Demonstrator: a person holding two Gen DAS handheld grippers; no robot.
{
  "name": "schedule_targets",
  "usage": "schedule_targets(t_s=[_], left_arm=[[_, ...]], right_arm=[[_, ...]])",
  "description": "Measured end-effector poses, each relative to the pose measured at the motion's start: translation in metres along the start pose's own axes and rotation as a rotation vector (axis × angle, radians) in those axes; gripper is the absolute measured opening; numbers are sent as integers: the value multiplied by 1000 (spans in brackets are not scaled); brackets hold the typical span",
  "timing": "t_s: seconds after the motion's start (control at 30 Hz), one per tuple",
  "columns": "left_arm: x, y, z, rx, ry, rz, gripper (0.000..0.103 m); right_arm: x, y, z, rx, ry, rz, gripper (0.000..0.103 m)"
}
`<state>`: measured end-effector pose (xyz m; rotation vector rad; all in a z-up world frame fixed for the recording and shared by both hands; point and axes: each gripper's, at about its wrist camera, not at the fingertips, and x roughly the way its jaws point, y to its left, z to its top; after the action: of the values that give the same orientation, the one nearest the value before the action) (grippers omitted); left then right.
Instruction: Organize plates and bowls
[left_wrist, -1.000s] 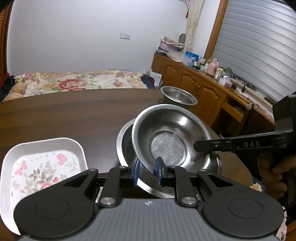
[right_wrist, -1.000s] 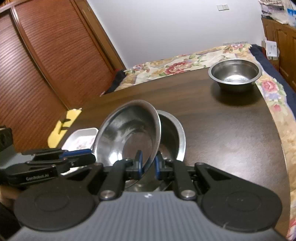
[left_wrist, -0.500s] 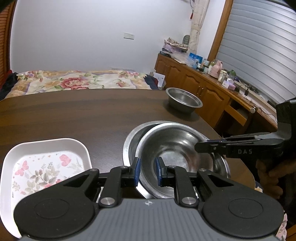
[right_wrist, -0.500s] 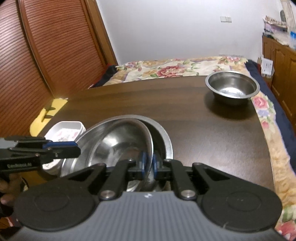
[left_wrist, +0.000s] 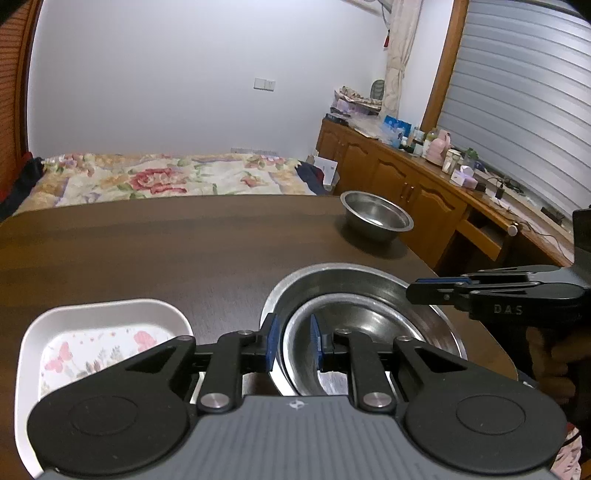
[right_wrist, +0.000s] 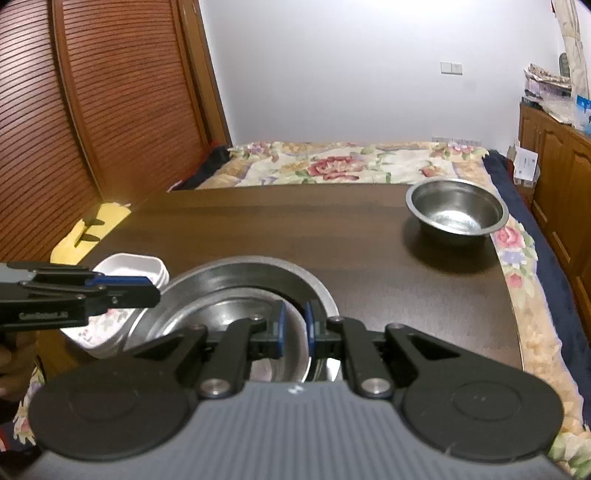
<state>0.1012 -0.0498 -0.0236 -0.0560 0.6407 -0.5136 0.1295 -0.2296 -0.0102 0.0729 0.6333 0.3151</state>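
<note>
A shallow steel bowl (left_wrist: 354, 332) now sits nested inside a wider steel bowl (left_wrist: 354, 280) on the dark wooden surface (left_wrist: 147, 251). The left gripper (left_wrist: 293, 341) and the right gripper (right_wrist: 294, 325) each straddle the inner bowl's rim, fingers slightly parted, apparently no longer clamping. Just left of the wide bowl lies a white floral plate (left_wrist: 92, 332). Beyond the wide bowl, well apart near the surface's far edge, a deeper steel bowl (left_wrist: 376, 216) appears not yet stacked.

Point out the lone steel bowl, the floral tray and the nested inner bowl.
lone steel bowl (right_wrist: 456, 212), right wrist view, inside wall.
floral tray (left_wrist: 107, 314), left wrist view, white far rim.
nested inner bowl (left_wrist: 364, 321), left wrist view, inner floor.
</note>
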Motion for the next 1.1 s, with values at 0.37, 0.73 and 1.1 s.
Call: schedule_targets(t_s=[0.37,0.73,1.1], left_arm=[[-2,-7,13,44,-23,31,24],[0,-22,30,87,-61,53,79],[2,-44,67,134,-154,36,93]], right_arm=[[-13,-2,6,-3,-56,-23,13],[-28,-24,8,48,-127,-43,43],[-38,-44,20,26,-234,-174,103]])
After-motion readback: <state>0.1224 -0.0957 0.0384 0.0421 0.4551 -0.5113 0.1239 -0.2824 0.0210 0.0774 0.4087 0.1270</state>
